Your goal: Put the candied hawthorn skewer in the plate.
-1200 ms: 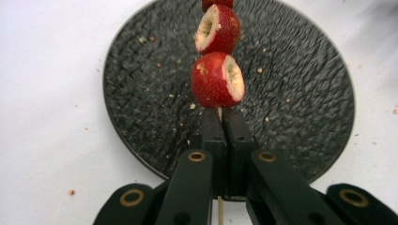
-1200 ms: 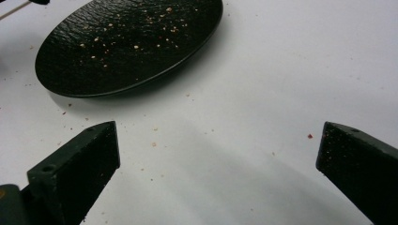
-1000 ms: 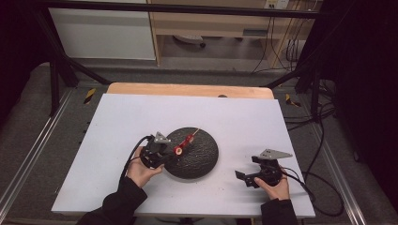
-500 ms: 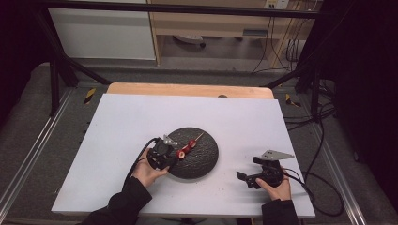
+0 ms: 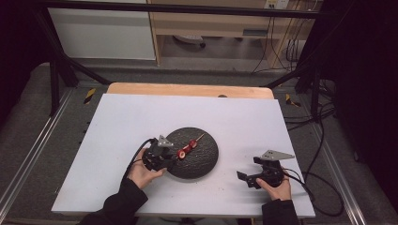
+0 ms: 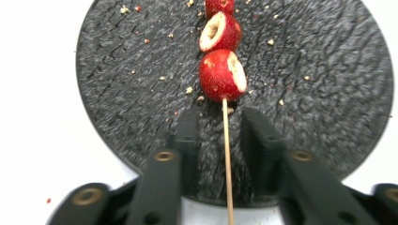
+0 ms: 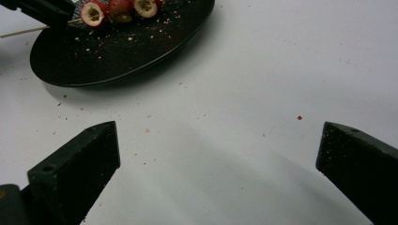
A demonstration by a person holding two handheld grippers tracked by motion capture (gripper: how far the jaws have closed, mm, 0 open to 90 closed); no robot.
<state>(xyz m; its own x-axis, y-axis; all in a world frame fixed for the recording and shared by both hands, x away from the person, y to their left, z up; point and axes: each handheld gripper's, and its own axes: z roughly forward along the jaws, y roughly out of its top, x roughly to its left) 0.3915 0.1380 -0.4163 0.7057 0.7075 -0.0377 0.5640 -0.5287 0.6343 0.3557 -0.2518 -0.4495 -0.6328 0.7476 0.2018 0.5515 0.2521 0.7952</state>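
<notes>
One white counter [image 5: 117,122] carries a round black plate [image 5: 206,164], and on the plate lies a skewer [image 6: 227,154] threaded with red fruit pieces [image 6: 220,75], hollow where they were cored. The left gripper [image 5: 171,157] has just been opening: its fingers [image 6: 187,136] stand a little apart with the bare stick running between them, and neither pad presses on it. The nearest fruit sits just beyond the fingertips. The right gripper [image 5: 251,178] rests on the counter well to the side, its fingers [image 7: 80,164] spread wide on nothing. The skewer looks light; its stick is thin, stiff and likely to snap or roll under a hard squeeze, while the fruit is soft and probably slick. The bare stick just short of the fruit seems the safest hold.
</notes>
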